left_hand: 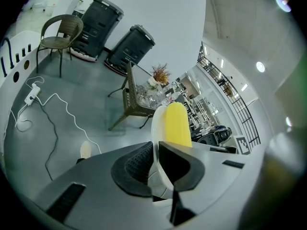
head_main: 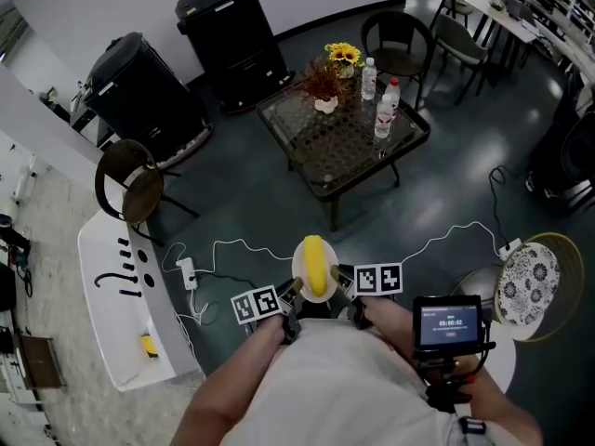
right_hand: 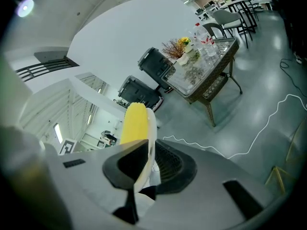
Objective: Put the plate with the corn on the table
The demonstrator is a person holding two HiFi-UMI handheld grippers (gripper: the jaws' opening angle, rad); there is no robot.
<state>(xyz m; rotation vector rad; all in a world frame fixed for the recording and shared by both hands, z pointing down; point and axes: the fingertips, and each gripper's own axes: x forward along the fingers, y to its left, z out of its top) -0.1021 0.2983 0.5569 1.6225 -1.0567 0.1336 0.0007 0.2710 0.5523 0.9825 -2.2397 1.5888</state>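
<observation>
A white plate (head_main: pixel 299 263) with a yellow corn cob (head_main: pixel 316 266) on it is held in the air close to my body. My left gripper (head_main: pixel 293 291) is shut on the plate's left rim and my right gripper (head_main: pixel 340 277) is shut on its right rim. In the left gripper view the plate (left_hand: pixel 157 123) stands edge-on between the jaws of the left gripper (left_hand: pixel 160 169), with the corn (left_hand: pixel 176 124) behind it. The right gripper view shows the plate's rim (right_hand: pixel 151 128) and the corn (right_hand: pixel 134 123) in the jaws of the right gripper (right_hand: pixel 144 169). The glass-topped wicker table (head_main: pixel 321 133) stands ahead.
On the table are a vase of flowers (head_main: pixel 328 82) and three water bottles (head_main: pixel 383 110). Dark chairs (head_main: pixel 398 43) and two black bins (head_main: pixel 232 40) stand beyond. White cables (head_main: pixel 223 249) lie on the floor. A white counter (head_main: pixel 116 295) is at left, a patterned round seat (head_main: pixel 530 282) at right.
</observation>
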